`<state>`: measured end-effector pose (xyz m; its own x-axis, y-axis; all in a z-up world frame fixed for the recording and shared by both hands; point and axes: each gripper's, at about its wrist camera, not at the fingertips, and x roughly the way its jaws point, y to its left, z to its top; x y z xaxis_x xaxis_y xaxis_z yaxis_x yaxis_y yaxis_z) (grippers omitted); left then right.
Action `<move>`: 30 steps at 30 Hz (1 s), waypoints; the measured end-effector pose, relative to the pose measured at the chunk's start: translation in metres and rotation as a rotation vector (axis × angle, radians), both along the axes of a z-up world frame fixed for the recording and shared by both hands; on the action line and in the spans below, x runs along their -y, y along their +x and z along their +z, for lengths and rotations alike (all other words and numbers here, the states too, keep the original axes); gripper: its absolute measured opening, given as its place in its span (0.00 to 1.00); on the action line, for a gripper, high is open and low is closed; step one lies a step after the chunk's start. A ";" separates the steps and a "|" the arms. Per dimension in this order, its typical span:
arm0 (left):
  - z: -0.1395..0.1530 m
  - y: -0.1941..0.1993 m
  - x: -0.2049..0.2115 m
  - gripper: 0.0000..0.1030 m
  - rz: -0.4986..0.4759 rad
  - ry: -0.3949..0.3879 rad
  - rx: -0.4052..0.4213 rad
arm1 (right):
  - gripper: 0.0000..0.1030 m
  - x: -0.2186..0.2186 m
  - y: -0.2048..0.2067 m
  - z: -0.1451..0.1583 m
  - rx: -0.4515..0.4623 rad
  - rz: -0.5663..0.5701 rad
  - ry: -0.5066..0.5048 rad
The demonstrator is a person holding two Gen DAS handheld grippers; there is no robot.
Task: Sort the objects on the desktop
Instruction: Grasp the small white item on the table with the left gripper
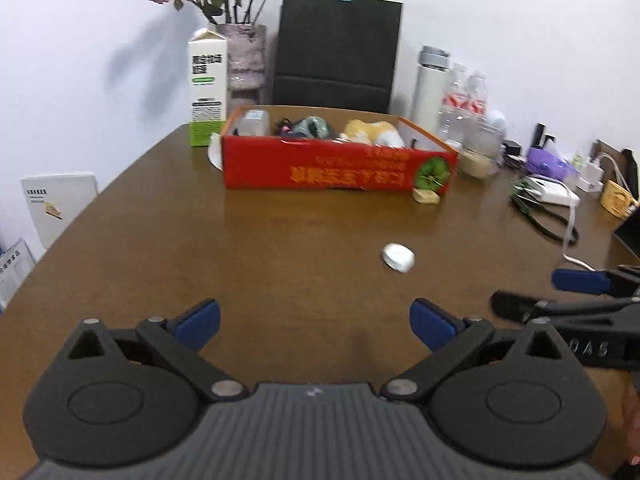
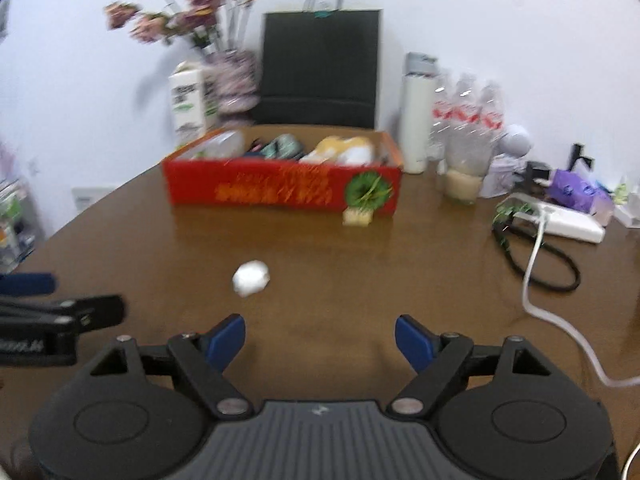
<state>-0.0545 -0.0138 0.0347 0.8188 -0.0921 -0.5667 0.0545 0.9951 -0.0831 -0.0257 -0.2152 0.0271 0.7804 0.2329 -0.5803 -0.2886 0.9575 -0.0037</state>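
Tabletop: white lump [image 2: 251, 277] lies ahead-left of right gripper [image 2: 320, 344].

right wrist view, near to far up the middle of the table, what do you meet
right gripper → small white object → small tan block → red box → black paper bag

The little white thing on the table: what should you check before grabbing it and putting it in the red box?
1. Left tongs open, nothing between them: ok.
2. Right tongs open, nothing between them: ok.
3. Small white object lies alone on bare table: ok.
4. White object between either tongs: not ok, it lies ahead of both.
5. Red box open on top: ok.
6. Free space inside the box: cannot tell, it already holds several things.
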 end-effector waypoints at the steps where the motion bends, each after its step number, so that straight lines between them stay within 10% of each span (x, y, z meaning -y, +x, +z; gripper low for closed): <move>1: -0.001 -0.003 0.003 1.00 -0.013 -0.003 0.001 | 0.77 0.001 -0.005 -0.002 -0.004 0.012 0.002; 10: -0.009 0.033 0.033 0.93 -0.069 -0.039 -0.038 | 0.75 0.027 0.000 0.003 0.021 -0.082 0.022; 21: -0.026 0.106 0.062 0.44 -0.245 -0.028 -0.071 | 0.70 0.046 0.033 -0.004 -0.009 -0.115 0.049; 30: -0.032 0.128 0.057 0.32 -0.297 -0.042 -0.072 | 0.67 0.032 0.074 -0.007 -0.033 -0.095 0.089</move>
<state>0.0732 -0.0709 0.0032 0.7101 -0.3460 -0.6132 0.3349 0.9321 -0.1380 0.0488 -0.2471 0.0201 0.7823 0.2106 -0.5863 -0.1952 0.9766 0.0903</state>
